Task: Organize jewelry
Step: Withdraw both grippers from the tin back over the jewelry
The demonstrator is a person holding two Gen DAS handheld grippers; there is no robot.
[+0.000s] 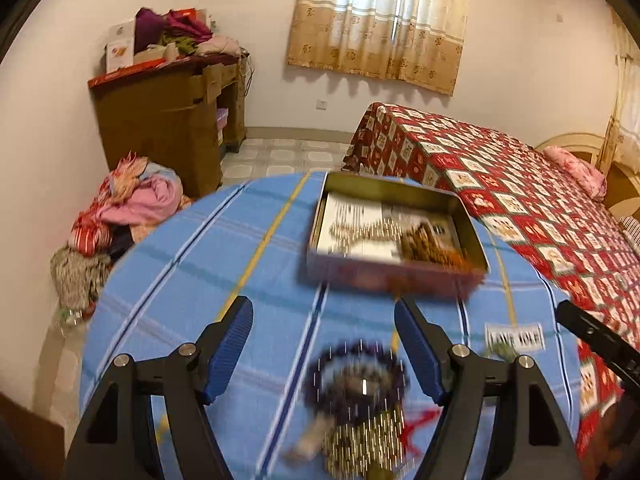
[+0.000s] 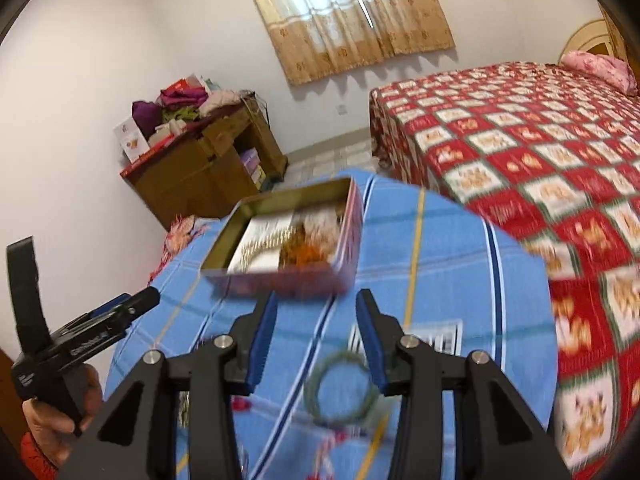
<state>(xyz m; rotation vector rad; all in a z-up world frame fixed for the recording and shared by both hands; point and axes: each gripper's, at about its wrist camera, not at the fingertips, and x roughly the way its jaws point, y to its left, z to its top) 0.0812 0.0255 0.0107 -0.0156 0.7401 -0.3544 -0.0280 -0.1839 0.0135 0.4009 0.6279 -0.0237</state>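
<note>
Left wrist view, left claw (image 1: 324, 312) wide, empty, tin (image 1: 396, 232) near table edge (image 1: 120, 264), right claw (image 2: 316, 304) parted, empty.

Left gripper (image 1: 324, 312): my jaws stand wide apart, tilted downward, nothing pressed between the blue pads.
Left fingers (image 1: 228, 350): black arms, ribbed blue pads facing inward.
Right gripper (image 2: 316, 308): my jaws are parted more narrowly, angled down, pads gripping nothing.
Left hand (image 2: 60, 420): seen from my right camera, wrapped round the black handle, red sleeve at the wrist.
</note>
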